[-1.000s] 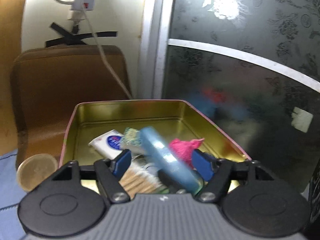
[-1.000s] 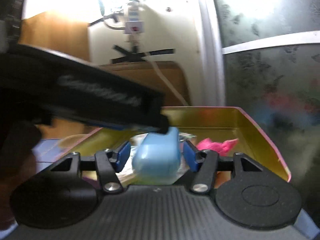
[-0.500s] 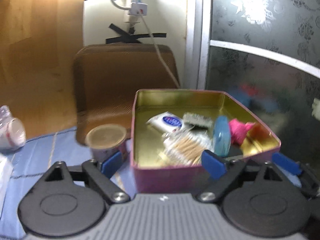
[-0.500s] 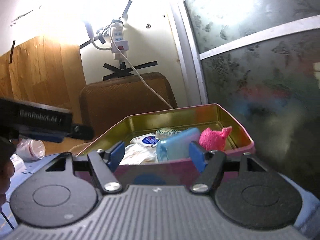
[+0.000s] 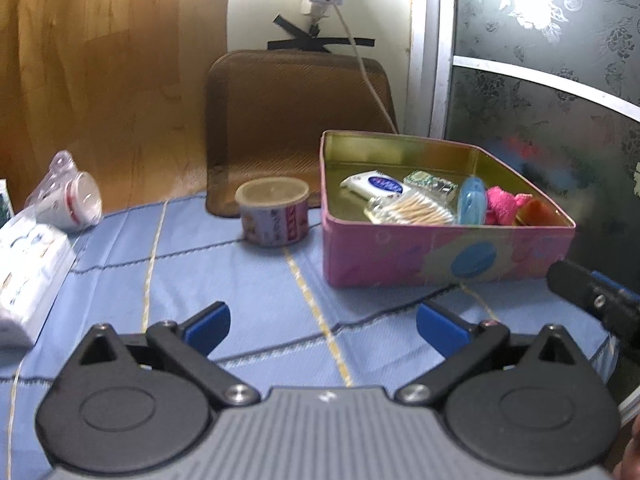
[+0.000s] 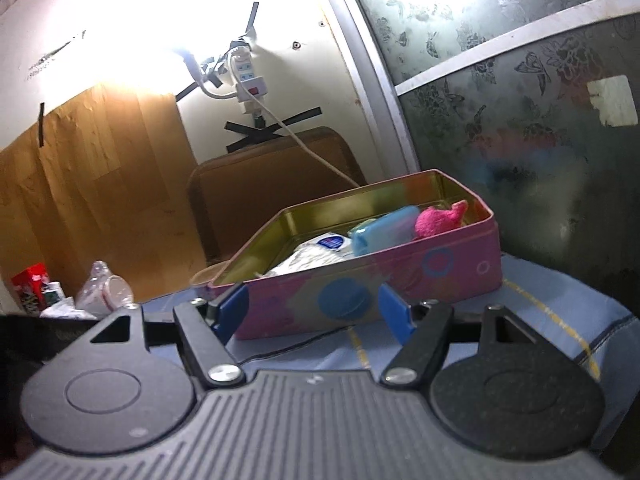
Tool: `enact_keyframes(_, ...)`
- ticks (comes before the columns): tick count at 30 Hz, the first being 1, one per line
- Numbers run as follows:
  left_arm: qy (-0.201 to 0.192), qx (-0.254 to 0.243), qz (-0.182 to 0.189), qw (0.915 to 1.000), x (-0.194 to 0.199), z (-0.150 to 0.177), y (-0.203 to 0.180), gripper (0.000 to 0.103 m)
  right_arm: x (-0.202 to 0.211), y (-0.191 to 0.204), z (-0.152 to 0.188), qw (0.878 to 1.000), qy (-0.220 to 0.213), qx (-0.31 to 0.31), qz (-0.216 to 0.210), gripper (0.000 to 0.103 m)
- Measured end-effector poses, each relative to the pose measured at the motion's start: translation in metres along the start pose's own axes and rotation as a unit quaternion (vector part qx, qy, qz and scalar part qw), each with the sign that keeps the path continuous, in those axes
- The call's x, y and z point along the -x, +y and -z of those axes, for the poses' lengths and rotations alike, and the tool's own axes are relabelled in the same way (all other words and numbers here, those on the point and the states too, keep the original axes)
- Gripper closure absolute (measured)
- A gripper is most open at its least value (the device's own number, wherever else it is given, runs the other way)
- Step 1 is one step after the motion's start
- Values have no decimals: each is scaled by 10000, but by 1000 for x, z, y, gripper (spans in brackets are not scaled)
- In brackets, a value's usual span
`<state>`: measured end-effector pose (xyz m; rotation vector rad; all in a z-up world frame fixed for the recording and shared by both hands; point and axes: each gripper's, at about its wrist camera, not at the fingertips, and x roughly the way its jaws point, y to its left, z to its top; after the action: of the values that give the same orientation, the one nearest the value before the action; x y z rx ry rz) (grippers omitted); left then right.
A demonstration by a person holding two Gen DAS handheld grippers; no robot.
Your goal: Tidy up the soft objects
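Observation:
A pink tin box (image 5: 440, 252) (image 6: 400, 276) with a gold inside stands on the blue quilted cloth (image 5: 240, 280). In it lie a blue case (image 5: 472, 202) (image 6: 384, 230), a pink cloth (image 5: 504, 206) (image 6: 438, 220), a white tissue pack (image 5: 374, 184) (image 6: 320, 254), a bag of cotton swabs (image 5: 416, 212) and a small green packet (image 5: 430, 182). My left gripper (image 5: 322, 326) hangs over the cloth in front of the box, its jaws opening wide with nothing between them. My right gripper (image 6: 312, 314) is level with the box's near wall, jaws opening, nothing held.
A small lidded tub (image 5: 274, 210) stands left of the box. A brown cushion (image 5: 296, 120) leans on the back wall. A bagged cup (image 5: 66, 196) (image 6: 106, 288) and white packs (image 5: 28, 264) lie at the left. A dark patterned glass door (image 5: 540, 100) rises on the right.
Both grippers have pulled back from over the box to in front of it. The blue case, earlier between the jaws, now lies in the box. The left jaws have spread wider.

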<state>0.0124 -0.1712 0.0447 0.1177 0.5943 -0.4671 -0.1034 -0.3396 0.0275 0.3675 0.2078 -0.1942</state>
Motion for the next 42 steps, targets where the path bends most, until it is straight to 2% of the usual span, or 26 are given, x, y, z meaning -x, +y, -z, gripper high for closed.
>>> enact_keyframes(7, 50, 62, -199, 9998, 6, 8, 8, 0, 8, 12, 0, 9999, -12, -55, -114, 19)
enact_keyframes(14, 51, 90, -326, 9994, 10, 8, 11, 0, 10, 12, -2, 9997, 39, -190, -113, 19)
enact_keyframes(20, -246, -38, -342, 9991, 21, 9, 4, 0, 8, 13, -2, 9997, 147, -175, -96, 19)
enact_keyframes(26, -351, -159, -114, 9992, 31, 11, -6, 0, 13, 13, 3, 9998, 152, -135, -55, 18)
enact_keyframes(42, -512, -389, -541, 9965, 52, 16, -22, 0, 30, 12, 7, 9997, 145, -182, -59, 18)
